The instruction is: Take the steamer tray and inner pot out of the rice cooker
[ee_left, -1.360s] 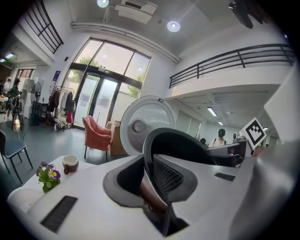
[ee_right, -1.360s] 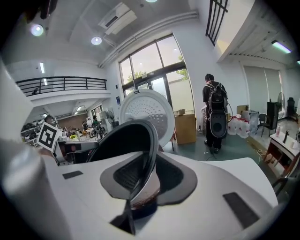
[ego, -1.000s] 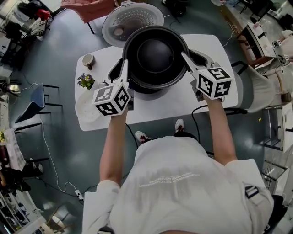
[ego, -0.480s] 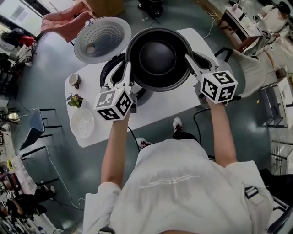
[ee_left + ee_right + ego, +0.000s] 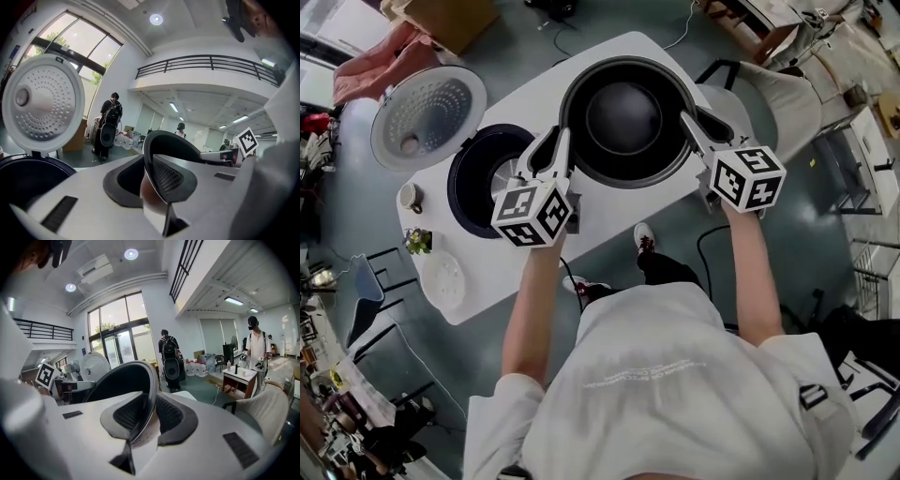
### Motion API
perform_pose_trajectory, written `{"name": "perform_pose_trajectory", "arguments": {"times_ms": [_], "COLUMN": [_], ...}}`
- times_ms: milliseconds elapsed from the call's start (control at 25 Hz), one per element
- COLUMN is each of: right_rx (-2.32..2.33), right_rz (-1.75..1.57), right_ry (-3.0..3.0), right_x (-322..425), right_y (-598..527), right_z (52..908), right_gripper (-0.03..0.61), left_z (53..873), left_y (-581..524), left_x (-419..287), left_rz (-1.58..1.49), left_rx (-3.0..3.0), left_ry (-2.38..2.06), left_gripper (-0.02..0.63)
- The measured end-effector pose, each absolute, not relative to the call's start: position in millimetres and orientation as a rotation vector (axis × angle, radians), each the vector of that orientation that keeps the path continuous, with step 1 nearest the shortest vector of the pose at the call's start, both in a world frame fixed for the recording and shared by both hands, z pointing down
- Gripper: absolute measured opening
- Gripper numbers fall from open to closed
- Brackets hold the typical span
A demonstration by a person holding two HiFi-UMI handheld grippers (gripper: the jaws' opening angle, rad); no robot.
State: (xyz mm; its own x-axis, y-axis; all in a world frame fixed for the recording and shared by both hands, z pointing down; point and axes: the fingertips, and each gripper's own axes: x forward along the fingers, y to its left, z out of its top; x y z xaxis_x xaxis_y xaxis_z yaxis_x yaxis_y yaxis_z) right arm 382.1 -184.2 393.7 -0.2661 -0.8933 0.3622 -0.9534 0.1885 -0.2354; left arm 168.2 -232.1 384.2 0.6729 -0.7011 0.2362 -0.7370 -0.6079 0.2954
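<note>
Head view shows my left tongs [image 5: 553, 155] and right tongs [image 5: 692, 129] pinching the inner pot [image 5: 623, 117] rim at nine and three o'clock, so it hangs level.

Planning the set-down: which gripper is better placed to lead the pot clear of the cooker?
Right, likely. Both clamp the inner pot by its rim, but the left gripper hangs beside the open rice cooker; the right gripper is on the pot's far side.

Over the table [image 5: 609, 211], the inner pot [image 5: 623, 117] is right of the rice cooker [image 5: 473, 178], whose lid [image 5: 427, 117] lies farther left.
</note>
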Motion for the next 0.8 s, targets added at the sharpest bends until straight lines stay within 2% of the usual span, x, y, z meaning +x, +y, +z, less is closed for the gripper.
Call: {"name": "perform_pose_trajectory", "arguments": {"times_ms": [400, 800], "right_rx": [1.720, 1.636], "right_rz": [0.816, 0.946], "right_ry": [-2.222, -2.140], "right_x": [449, 470], "right_y": [-208, -236], "right_z": [489, 560], "right_gripper": [0.098, 0.095], "left_z": [469, 546], "left_y": [-255, -277], "left_x": [236, 255], "left_rz": [0.259, 0.372], "left_rx": [2.401, 2.260], "left_ry": [-1.128, -1.123], "left_gripper": [0.069, 0.069]}}
